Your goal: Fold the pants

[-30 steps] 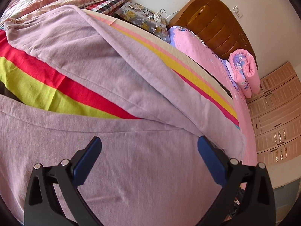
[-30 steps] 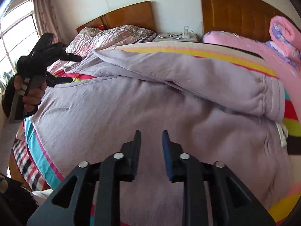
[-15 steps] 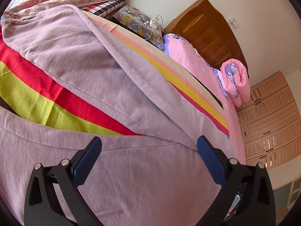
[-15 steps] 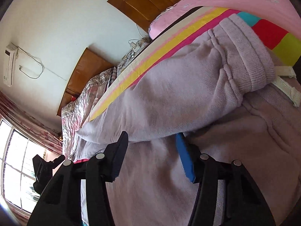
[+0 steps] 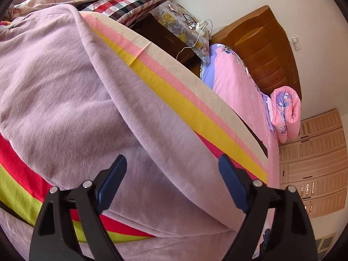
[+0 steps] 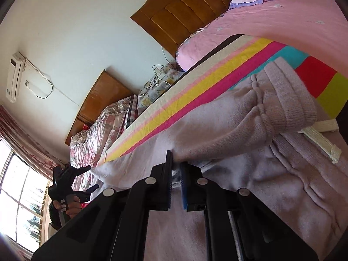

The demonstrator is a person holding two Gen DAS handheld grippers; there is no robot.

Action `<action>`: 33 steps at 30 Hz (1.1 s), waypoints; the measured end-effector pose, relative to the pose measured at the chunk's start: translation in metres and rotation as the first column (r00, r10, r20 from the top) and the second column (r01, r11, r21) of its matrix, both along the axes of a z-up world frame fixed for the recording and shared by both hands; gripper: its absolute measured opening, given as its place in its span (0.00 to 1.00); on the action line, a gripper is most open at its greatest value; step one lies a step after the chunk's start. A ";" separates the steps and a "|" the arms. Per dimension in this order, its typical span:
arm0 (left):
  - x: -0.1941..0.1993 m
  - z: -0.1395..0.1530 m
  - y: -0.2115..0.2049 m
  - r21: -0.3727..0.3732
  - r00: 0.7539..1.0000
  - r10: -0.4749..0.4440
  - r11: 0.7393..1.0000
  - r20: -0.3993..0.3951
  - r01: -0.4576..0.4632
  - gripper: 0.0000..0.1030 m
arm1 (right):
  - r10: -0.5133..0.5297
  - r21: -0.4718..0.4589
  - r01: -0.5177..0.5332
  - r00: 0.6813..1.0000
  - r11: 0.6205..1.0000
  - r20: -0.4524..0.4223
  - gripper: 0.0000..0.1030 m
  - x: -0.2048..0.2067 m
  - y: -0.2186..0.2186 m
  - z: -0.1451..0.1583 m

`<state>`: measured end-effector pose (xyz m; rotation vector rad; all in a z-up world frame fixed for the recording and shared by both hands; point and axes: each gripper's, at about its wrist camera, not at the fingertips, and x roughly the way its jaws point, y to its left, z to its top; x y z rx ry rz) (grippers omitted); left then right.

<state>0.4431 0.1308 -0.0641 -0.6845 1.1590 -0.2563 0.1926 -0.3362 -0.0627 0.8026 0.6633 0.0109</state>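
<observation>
Pants (image 5: 65, 91): I see lilac sweatpants spread on the striped bedspread (image 5: 174, 100), one leg folded across, cuff at 2 o'clock in my right view.
Left tool (image 5: 171, 187): fingers wide apart above the fabric, holding nothing.
Right tool (image 6: 176, 174): pinched together on a pants fold.
</observation>
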 end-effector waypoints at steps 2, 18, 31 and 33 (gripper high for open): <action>0.016 -0.014 0.000 -0.001 0.999 0.008 1.000 -0.041 -0.008 0.65 | 0.005 0.000 -0.005 1.000 1.000 -0.001 0.08 0.002 -0.002 0.000; -0.255 0.116 0.003 0.277 0.880 -0.167 0.960 0.444 0.042 0.06 | 0.122 -0.099 -0.112 0.987 0.989 0.102 0.08 -0.081 -0.037 0.071; -0.330 -0.009 0.028 0.182 0.947 -0.146 0.979 0.287 0.096 0.56 | 0.101 -0.102 -0.108 0.992 0.989 -0.073 0.52 -0.192 -0.034 -0.033; -0.324 -0.007 0.032 0.166 0.948 -0.136 0.982 0.288 0.091 0.56 | 0.101 -0.083 -0.106 0.993 0.991 -0.065 0.52 -0.197 -0.037 -0.035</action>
